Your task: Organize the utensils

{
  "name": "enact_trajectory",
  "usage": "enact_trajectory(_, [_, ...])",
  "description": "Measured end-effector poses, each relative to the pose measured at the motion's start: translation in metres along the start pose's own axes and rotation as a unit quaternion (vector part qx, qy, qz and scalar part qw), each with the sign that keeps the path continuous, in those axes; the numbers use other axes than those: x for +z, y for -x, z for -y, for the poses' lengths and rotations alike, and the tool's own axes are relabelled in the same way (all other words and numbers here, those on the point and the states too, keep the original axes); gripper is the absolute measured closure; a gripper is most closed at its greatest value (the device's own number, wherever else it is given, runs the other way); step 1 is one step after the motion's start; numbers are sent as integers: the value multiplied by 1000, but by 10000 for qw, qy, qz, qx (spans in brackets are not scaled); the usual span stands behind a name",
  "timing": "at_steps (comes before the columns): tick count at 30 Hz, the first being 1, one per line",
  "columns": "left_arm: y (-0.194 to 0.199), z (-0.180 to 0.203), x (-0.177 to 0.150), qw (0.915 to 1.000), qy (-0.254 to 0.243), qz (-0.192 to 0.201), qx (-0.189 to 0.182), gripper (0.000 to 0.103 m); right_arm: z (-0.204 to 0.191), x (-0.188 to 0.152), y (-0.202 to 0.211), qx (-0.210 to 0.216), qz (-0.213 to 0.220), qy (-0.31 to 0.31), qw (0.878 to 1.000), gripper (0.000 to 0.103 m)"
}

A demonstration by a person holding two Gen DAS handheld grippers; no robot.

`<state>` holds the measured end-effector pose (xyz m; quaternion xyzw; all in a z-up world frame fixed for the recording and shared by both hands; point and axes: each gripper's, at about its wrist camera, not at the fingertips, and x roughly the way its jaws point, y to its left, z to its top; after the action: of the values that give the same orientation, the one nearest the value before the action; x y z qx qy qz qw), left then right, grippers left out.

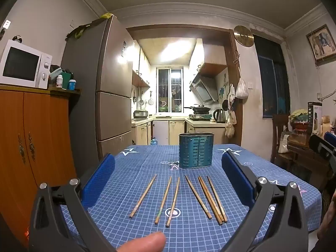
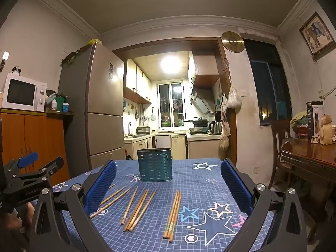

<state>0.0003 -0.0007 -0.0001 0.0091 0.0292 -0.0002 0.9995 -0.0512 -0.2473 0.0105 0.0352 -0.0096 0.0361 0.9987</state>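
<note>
Both claws hang spread wide above the near edge of the tabletop (image 1: 273, 168), pinching nothing: the left claw (image 1: 168, 174) frames most of the loose chopsticks between its blue pads (image 1: 98, 178), and the right claw (image 2: 168, 180) does the same from a spot further right, its pads (image 2: 236, 185) well apart. A blue checked cloth with printed stars covers the tabletop. On it, toward the far side and roughly central, stands the teal slotted utensil holder (image 1: 196, 151) (upright, with nothing visible sticking out of its top). The wooden chopsticks (image 1: 174, 201) lie flat on the cloth nearer than the holder, their length running near to far and fanning slightly. In the left wrist view three lie singly on the left, apart from one another, while a tighter group (image 1: 210, 199) lies to the right, several of them touching or crossing. In the right wrist view a closely packed bundle (image 2: 173, 216) lies furthest right, a group of three or four (image 2: 138, 210) lies just left of it, and two more sticks (image 2: 111, 201) slant off toward the left pad. The left claw also shows at the left edge of the right wrist view, raised off the tabletop. A fingertip (image 1: 147, 242) shows at the bottom of the left wrist view.
</note>
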Motion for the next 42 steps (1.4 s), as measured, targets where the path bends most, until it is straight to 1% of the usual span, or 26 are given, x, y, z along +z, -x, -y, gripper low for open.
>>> enact_trajectory(8, [0, -1, 1, 10000, 59, 29, -16, 5, 0, 0, 1, -33, 33, -28, 10000, 3])
enact_trajectory(13, [-3, -1, 3, 10000, 34, 9, -12, 5, 0, 1, 1, 1, -25, -5, 10000, 3])
enact_trajectory(15, [-4, -6, 1, 10000, 44, 0, -14, 5, -4, -3, -2, 7, -30, 10, 10000, 3])
enact_trajectory(25, [-5, -3, -4, 10000, 35, 5, -5, 5, -7, -8, -8, 23, -38, 6, 10000, 3])
enact_trajectory(42, [-4, 0, -2, 10000, 22, 68, -8, 5, -12, -3, -8, 58, -35, -20, 10000, 3])
